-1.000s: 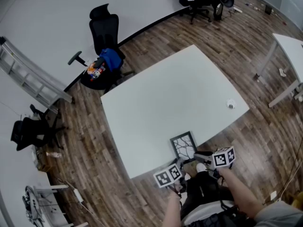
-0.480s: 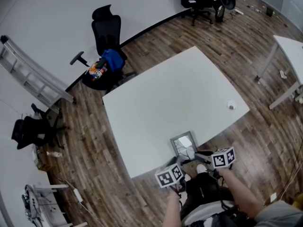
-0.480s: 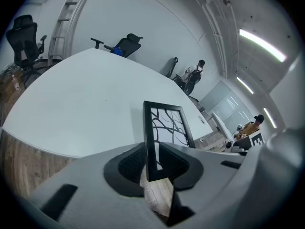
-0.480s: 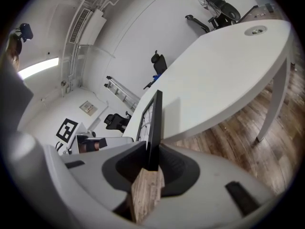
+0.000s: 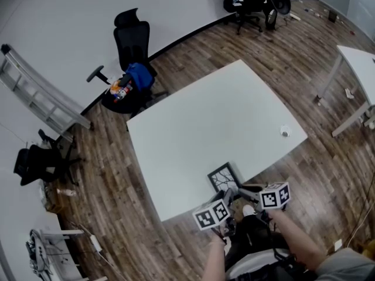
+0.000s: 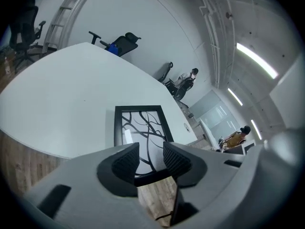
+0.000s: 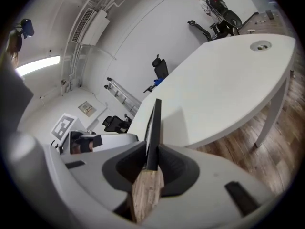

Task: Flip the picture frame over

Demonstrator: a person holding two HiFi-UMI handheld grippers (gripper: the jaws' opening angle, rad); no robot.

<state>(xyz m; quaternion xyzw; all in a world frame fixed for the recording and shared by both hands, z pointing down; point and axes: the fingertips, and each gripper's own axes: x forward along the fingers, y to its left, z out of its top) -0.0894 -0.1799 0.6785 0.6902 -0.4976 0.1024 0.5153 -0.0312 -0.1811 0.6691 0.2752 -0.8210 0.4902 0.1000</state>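
Note:
A black picture frame with a branch drawing lies picture side up at the near edge of the white table. In the right gripper view I see the frame edge-on, and my right gripper is closing, its pads pinching that edge. In the head view the right gripper comes at the frame from the right. My left gripper is opening; the frame's near edge sits between its jaws with gaps to both pads. From above, the left gripper is just below the frame.
A small white round object rests near the table's right edge. Beyond the far left corner stands a black office chair holding blue things, with a ladder by the wall. A second white table stands at the right.
The left gripper has opened and let go of the frame's near edge. The frame tipped, flashed glare, then showed its branch picture again. Both grippers rose a little.

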